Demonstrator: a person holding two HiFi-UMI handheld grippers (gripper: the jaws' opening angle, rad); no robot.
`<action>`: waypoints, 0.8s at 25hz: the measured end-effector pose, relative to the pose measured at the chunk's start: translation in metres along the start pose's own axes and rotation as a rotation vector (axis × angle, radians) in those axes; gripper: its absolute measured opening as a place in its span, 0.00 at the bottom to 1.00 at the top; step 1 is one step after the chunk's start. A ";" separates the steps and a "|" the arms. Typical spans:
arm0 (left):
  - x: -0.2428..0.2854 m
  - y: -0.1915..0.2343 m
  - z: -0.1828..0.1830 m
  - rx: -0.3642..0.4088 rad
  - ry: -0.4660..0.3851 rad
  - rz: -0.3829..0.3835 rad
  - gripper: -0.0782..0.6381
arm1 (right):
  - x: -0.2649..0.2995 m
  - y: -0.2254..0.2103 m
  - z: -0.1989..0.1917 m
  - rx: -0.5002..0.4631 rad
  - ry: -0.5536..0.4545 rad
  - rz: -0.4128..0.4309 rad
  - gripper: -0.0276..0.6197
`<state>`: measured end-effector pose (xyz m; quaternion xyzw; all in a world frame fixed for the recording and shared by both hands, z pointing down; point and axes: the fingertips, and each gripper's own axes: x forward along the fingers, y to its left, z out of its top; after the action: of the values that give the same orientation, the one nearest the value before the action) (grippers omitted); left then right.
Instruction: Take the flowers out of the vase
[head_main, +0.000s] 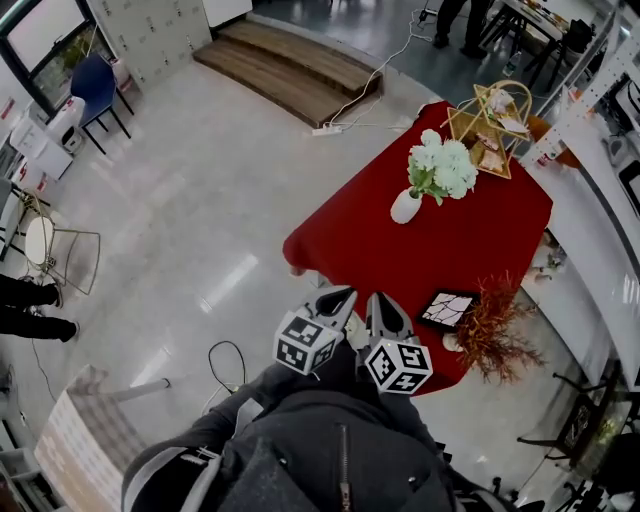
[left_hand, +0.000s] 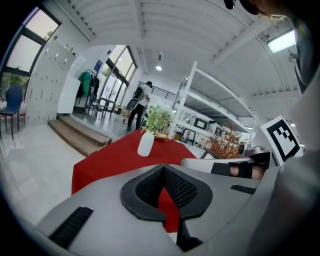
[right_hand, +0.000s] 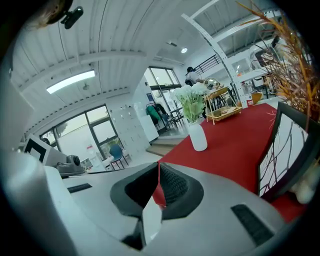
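A white vase (head_main: 405, 206) holding white flowers with green leaves (head_main: 444, 166) stands on the table with a red cloth (head_main: 370, 240). My left gripper (head_main: 344, 294) and right gripper (head_main: 379, 301) are side by side at the table's near edge, well short of the vase. Both point toward it. In the left gripper view the vase (left_hand: 145, 144) and flowers (left_hand: 159, 116) stand far ahead of the shut, empty left gripper (left_hand: 164, 170). The right gripper (right_hand: 159, 168) is also shut and empty, and the vase (right_hand: 198, 137) with its flowers (right_hand: 191, 100) is some way off.
A gold wire frame (head_main: 490, 125) sits behind the vase. A dark picture frame (head_main: 447, 308) and a dried orange plant (head_main: 495, 335) stand at the table's near right corner, close to my right gripper. A wooden step (head_main: 290, 65) and a floor cable (head_main: 230, 365) lie to the left.
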<state>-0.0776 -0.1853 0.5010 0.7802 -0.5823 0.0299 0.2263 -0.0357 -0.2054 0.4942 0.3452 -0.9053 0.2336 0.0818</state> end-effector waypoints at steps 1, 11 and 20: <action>0.004 0.002 0.002 -0.001 0.006 -0.002 0.12 | 0.003 -0.004 0.003 0.003 -0.002 -0.004 0.07; 0.052 0.025 0.034 0.036 0.012 -0.028 0.12 | 0.049 -0.039 0.040 0.026 -0.045 -0.030 0.07; 0.086 0.052 0.065 0.100 -0.009 -0.035 0.12 | 0.104 -0.049 0.073 0.041 -0.096 0.017 0.07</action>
<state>-0.1124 -0.2990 0.4864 0.8006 -0.5676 0.0515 0.1851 -0.0799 -0.3329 0.4802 0.3499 -0.9060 0.2363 0.0294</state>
